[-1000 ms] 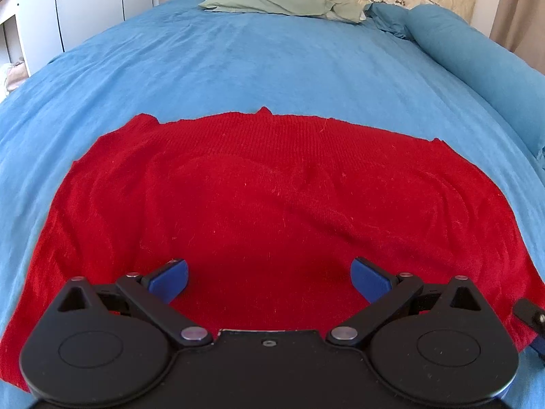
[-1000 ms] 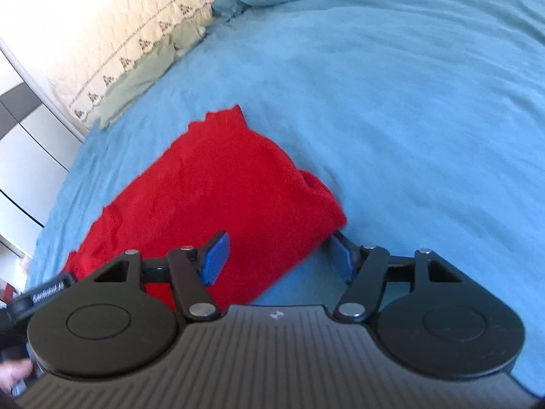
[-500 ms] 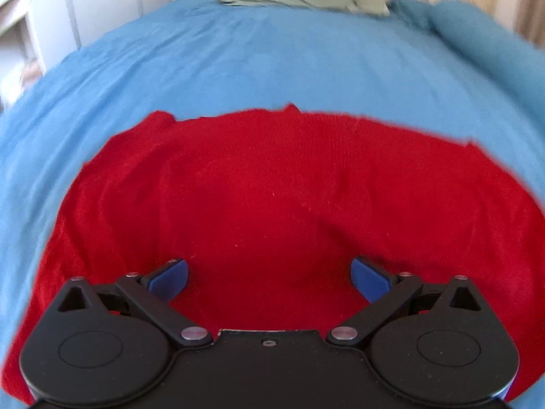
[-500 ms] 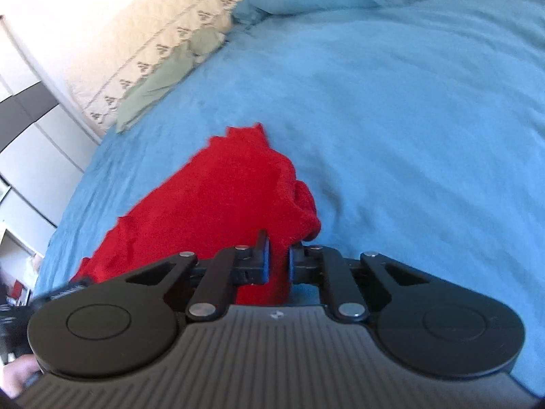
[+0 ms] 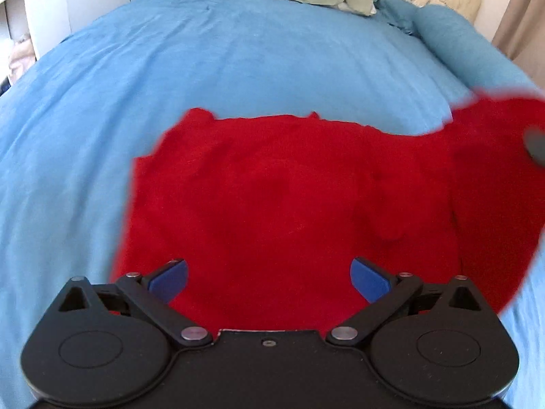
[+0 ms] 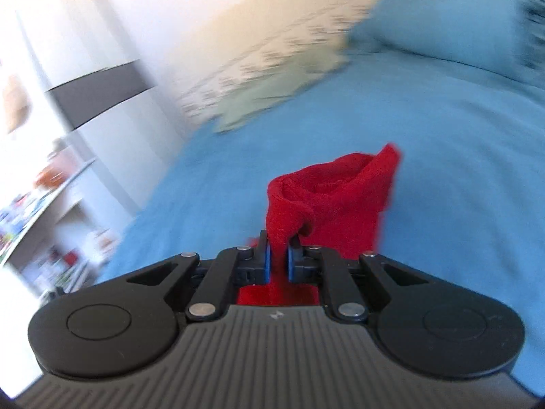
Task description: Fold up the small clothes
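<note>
First fold starting on the red garment [image 5: 289, 197], spread on the blue bed [image 5: 238, 61].

The right hand-held gripper [image 6: 278, 263] pinches its raised right edge; the left hand-held gripper [image 5: 269, 277] hovers open above. Next, I'd carry that edge across, squarely.

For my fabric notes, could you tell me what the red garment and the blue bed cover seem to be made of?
Red garment: apparently a soft knit, matte, with fine ribbed texture and a limp drape from the right gripper. Blue bed cover: probably brushed, suede-like cloth; matte, softly creased.
</note>
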`<state>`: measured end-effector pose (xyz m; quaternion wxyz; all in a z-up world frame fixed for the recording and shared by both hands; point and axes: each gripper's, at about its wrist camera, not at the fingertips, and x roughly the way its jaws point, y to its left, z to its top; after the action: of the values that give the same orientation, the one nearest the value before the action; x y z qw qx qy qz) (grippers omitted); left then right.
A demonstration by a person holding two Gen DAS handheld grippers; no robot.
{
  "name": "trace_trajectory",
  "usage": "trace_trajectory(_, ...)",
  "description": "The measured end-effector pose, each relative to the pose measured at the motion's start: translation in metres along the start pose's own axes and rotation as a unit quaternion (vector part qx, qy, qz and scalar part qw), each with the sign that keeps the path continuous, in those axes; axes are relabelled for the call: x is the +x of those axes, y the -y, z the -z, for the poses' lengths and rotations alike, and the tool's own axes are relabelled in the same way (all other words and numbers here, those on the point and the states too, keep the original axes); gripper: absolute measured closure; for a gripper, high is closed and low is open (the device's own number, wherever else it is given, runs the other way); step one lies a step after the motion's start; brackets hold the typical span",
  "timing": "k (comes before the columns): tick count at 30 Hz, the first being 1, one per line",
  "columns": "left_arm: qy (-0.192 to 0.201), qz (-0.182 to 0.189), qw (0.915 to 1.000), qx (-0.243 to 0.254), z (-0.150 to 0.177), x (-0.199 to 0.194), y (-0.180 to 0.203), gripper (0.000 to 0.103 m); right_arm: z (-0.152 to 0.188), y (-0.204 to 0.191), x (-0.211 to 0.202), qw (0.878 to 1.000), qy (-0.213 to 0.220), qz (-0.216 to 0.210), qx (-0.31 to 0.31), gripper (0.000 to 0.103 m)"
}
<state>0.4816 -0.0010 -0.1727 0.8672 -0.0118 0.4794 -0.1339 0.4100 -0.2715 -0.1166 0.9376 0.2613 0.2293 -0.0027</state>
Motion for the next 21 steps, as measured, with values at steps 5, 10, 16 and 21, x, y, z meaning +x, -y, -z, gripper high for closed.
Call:
trace_trajectory(5, 0.0, -0.012, 0.9999, -0.012, 0.026, -0.033, -0.066, 0.0, 0.025, -0.1, 0.037, 0.982, -0.071, -0.137, -0.109, 0.079)
trace_trajectory(10, -0.028, -0.034, 0.9986, -0.028, 0.06, -0.033, -0.113, 0.0, 0.106, -0.156, 0.096, 0.948, -0.188, -0.143, -0.212, 0.079)
trace_trajectory(16, -0.017, -0.01, 0.9992, -0.034, 0.076, -0.039, -0.127, 0.0, 0.145, -0.155, 0.121, 0.943, -0.218, -0.116, -0.225, 0.079)
trace_trajectory(21, 0.002, 0.007, 0.9994, -0.035, 0.072, -0.048, -0.128, 0.0, 0.136, -0.16, 0.107, 0.935, -0.219, -0.12, -0.251, 0.037)
